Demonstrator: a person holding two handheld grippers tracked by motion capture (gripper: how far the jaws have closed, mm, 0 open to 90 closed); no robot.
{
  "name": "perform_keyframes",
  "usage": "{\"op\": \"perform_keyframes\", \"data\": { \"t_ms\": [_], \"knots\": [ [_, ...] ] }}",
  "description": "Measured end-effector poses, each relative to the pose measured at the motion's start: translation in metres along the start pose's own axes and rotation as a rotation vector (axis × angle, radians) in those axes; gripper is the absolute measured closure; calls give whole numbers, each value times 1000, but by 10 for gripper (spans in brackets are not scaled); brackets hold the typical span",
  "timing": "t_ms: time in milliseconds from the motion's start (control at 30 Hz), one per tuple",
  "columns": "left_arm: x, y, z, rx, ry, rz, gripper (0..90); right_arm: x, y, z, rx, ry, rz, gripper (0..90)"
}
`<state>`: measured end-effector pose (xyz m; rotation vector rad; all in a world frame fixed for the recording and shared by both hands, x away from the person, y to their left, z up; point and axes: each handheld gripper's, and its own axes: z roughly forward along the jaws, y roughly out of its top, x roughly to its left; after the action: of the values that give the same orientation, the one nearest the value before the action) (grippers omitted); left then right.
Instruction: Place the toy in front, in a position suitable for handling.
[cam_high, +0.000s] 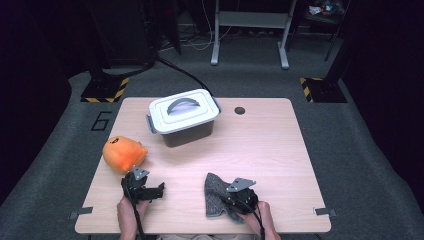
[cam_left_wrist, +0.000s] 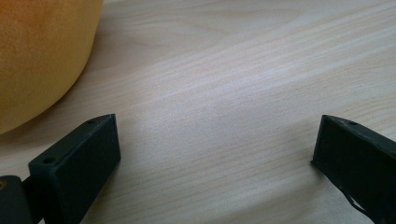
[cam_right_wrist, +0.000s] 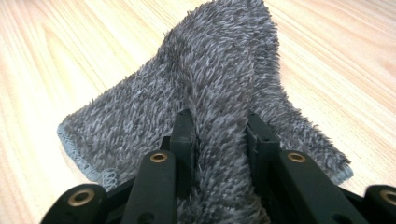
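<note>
High view: the right gripper (cam_high: 239, 196) sits on the grey cloth (cam_high: 214, 192) near the table's (cam_high: 270, 145) front edge, at about 5 o'clock from the lidded box (cam_high: 184, 116). The cloth spreads toward 10 o'clock from that gripper. The left gripper (cam_high: 145, 189) rests at 7 o'clock from the box, with the orange plush (cam_high: 124, 153) just beside it at 11 o'clock.

Left gripper view: the left gripper's (cam_left_wrist: 215, 144) jaws stand wide apart over bare wood, nothing between them. The plush (cam_left_wrist: 42, 51) lies at 10 o'clock, off the jaws.

Right gripper view: the right gripper (cam_right_wrist: 219, 128) is clamped on the cloth (cam_right_wrist: 219, 70); a raised fold of pile is pinched between the jaws, and the rest fans out toward 12 o'clock, flat on the wood.

The step in hand looks like picking up the cloth. To do it well, I would keep the pinch firm and deep on the fold, not just on loose pile, and lift straight up slowly so the cloth hangs free instead of dragging. The free left gripper could take a far corner if the cloth must be spread or folded.
</note>
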<state>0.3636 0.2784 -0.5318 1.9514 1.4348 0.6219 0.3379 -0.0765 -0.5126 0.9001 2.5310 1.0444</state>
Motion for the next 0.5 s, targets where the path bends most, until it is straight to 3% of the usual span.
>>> {"op": "perform_keyframes", "data": {
  "t_ms": [233, 500],
  "knots": [
    [0, 0, 0, -3, 2, -1, 5, -3, 2, -10, -42, -6, 31, 691],
    [0, 0, 0, -2, 1, -1, 5, -15, 4, -29, -96, -28, 58, 687]
  ]
}}
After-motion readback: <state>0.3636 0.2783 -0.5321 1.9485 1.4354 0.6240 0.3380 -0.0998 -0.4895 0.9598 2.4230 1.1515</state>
